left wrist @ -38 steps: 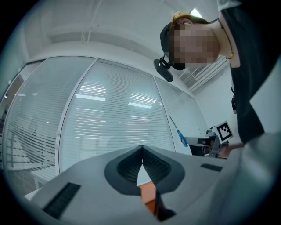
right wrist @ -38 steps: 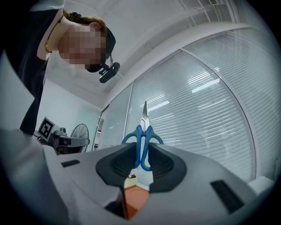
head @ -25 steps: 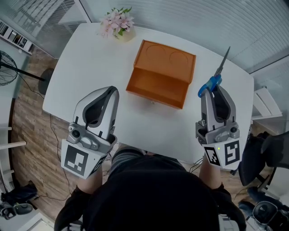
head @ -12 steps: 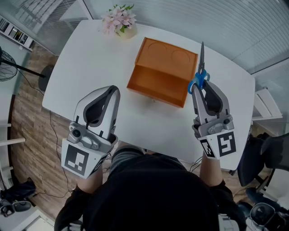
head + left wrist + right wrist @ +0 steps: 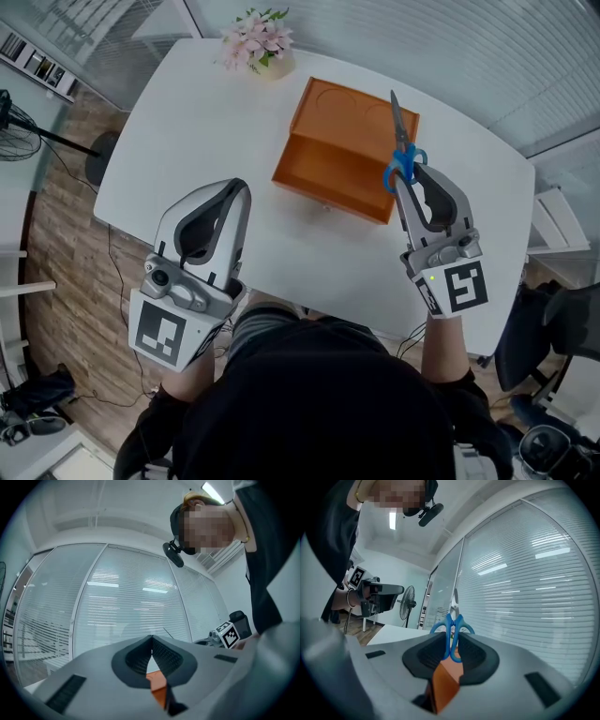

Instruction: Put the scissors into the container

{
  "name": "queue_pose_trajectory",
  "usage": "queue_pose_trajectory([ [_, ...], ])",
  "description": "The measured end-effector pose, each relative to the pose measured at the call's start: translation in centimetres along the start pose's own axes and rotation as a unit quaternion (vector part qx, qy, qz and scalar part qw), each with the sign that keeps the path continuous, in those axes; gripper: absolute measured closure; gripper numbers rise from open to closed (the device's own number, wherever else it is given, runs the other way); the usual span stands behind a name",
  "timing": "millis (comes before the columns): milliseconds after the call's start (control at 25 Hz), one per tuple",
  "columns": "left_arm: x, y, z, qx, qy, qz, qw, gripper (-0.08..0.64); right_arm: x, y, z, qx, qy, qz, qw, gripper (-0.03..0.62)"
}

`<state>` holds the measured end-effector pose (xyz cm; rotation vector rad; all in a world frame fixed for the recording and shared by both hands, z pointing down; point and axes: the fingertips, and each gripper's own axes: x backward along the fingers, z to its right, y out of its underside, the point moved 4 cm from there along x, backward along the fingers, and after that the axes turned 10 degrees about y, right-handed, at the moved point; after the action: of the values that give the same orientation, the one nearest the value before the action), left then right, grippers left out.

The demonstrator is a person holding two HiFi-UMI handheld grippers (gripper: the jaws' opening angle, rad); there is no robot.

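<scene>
The open orange container sits on the white table; part of it also shows between the jaws as the container and the container. The scissors have blue handles and grey blades that point away from me over the container's right end. My right gripper is shut on their handles, and the scissors stand up out of the right gripper. My left gripper hangs over the table's near left, shut on nothing; the jaws of the left gripper meet at the tip.
A pot of pink flowers stands at the table's far left corner. A fan stands on the wood floor at the left, a dark chair at the right. Glass walls with blinds surround the table.
My right gripper has carried the scissors left and forward, from over the table's right part to over the container's right end. The blades swung from pointing right to slightly left. The left gripper stayed put.
</scene>
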<state>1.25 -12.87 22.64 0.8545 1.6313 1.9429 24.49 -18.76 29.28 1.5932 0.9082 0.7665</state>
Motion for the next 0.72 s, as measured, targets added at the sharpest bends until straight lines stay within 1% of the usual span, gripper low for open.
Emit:
queue_pose_trajectory([
  [200, 0.2, -0.9, -0.4, 0.004, 0.003, 0.018, 0.9998, 0.546, -0.4, 0.6, -0.9, 0.024, -0.013, -0.016, 0.999, 0.505],
  [360, 0.4, -0.9, -0.7, 0.006, 0.006, 0.019, 0.9998, 0.546, -0.7, 1.1, -1.6, 0.028, -0.022, -0.033, 0.999, 0.505],
  [560, 0.5, -0.6, -1.4, 0.010, 0.016, 0.012, 0.9998, 0.546, -1.1, 2.0, -1.9, 0.058, -0.030, -0.050, 0.997, 0.505],
  [720, 0.5, -0.8, -2.0, 0.013, 0.021, 0.013, 0.9996, 0.546, -1.3, 2.6, -2.4, 0.061, -0.038, -0.069, 0.995, 0.505],
])
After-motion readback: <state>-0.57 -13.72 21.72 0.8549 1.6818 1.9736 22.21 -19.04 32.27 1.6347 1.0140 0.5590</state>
